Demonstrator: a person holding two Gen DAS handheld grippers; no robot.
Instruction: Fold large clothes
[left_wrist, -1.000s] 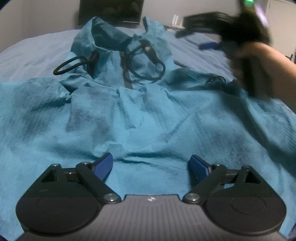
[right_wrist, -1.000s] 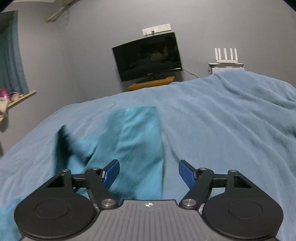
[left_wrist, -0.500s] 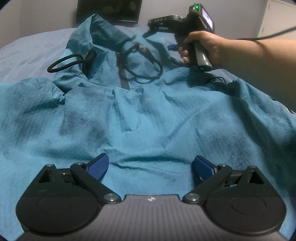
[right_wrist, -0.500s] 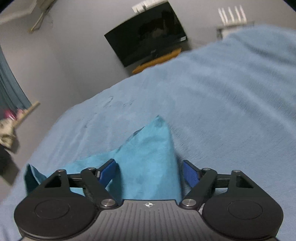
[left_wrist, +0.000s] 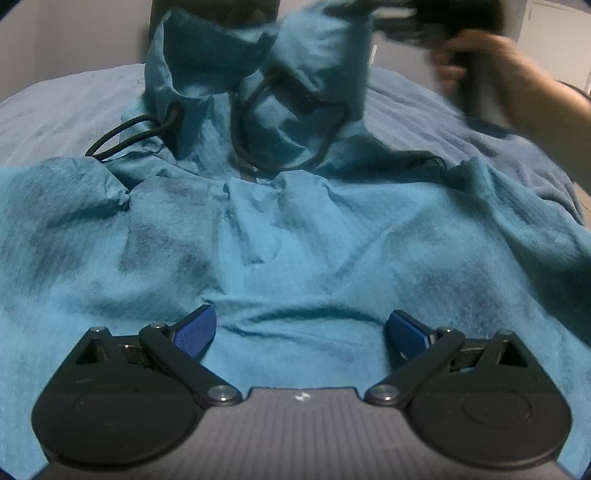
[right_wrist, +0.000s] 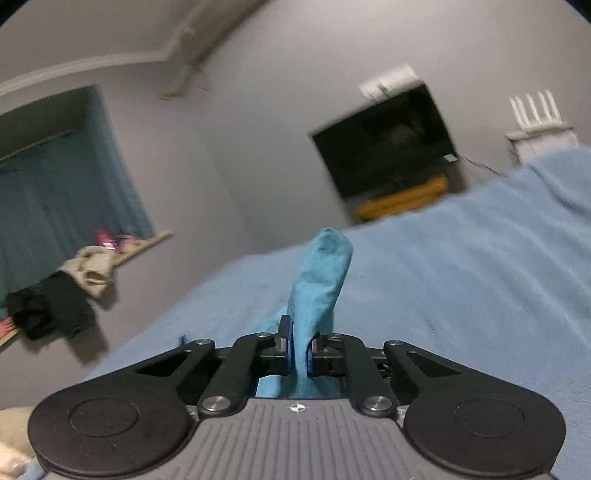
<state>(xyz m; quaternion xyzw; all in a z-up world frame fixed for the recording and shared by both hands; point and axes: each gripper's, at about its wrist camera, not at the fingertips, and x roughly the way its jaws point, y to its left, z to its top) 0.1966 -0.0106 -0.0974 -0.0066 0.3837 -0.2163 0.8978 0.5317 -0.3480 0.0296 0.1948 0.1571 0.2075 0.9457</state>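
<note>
A large teal hooded jacket (left_wrist: 280, 236) lies spread on a blue bed, collar and black drawcords (left_wrist: 122, 136) at the far end. My left gripper (left_wrist: 301, 330) is open and empty, low over the jacket's near hem. My right gripper (right_wrist: 298, 350) is shut on a fold of the jacket's hood (right_wrist: 321, 273), which sticks up between its pads. In the left wrist view the right gripper (left_wrist: 436, 18) is blurred at top right and holds the hood (left_wrist: 325, 55) raised off the bed.
The blue bedcover (right_wrist: 461, 266) stretches around the jacket. A dark TV (right_wrist: 384, 144) hangs on the far wall, a white router (right_wrist: 535, 125) to its right. Clothes (right_wrist: 70, 291) lie on a ledge by a teal curtain (right_wrist: 62, 184) at left.
My right gripper has shut on the hood edge it was open around and lifted it up off the bed. My left gripper has stayed open in place.
</note>
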